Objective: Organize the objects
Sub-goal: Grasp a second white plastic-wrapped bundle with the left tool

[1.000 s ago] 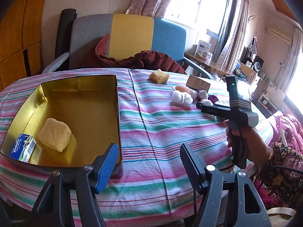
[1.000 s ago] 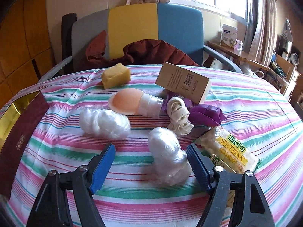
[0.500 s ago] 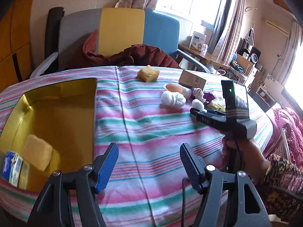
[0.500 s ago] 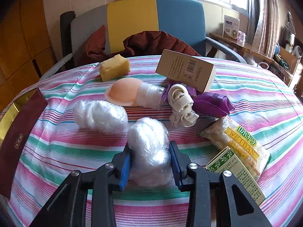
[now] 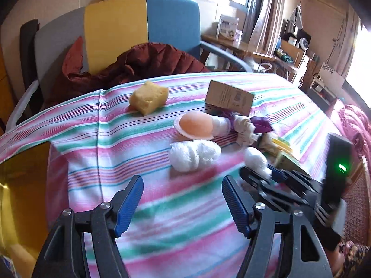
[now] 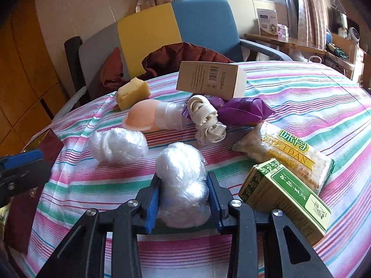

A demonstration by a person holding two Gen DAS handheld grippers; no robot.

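We have the right gripper (image 6: 183, 199) clamped on a crinkled plastic bundle (image 6: 180, 180), its blue pads pressing in on both sides while the bundle rests on the striped table (image 6: 301, 88). The left gripper (image 5: 183, 199) has its jaws wide with nothing between them, and they have just been opening a little further; it hangs over bare cloth with the second plastic bundle (image 5: 194, 154) ahead of it.

By our reckoning the job is in its early part. The gold tin (image 5: 20, 185) at the table's left edge shows only a corner, and we cannot tell from here what lies in it. Left out on the cloth are the yellow sponge (image 5: 148, 97), the cardboard box (image 6: 211, 80), the peach silicone cup (image 6: 145, 115), the rolled cream strap (image 6: 205, 115), the purple packet (image 6: 243, 111), the snack bag (image 6: 285, 153) and the green carton (image 6: 285, 197) (quite a heap still).

The held bundle is an elongated lump, its long axis running away from the gripper toward the middle of the table, with the narrower rounded end pointing forward and the fatter end seated between the pads. The other bundle lies crosswise, long axis left to right.
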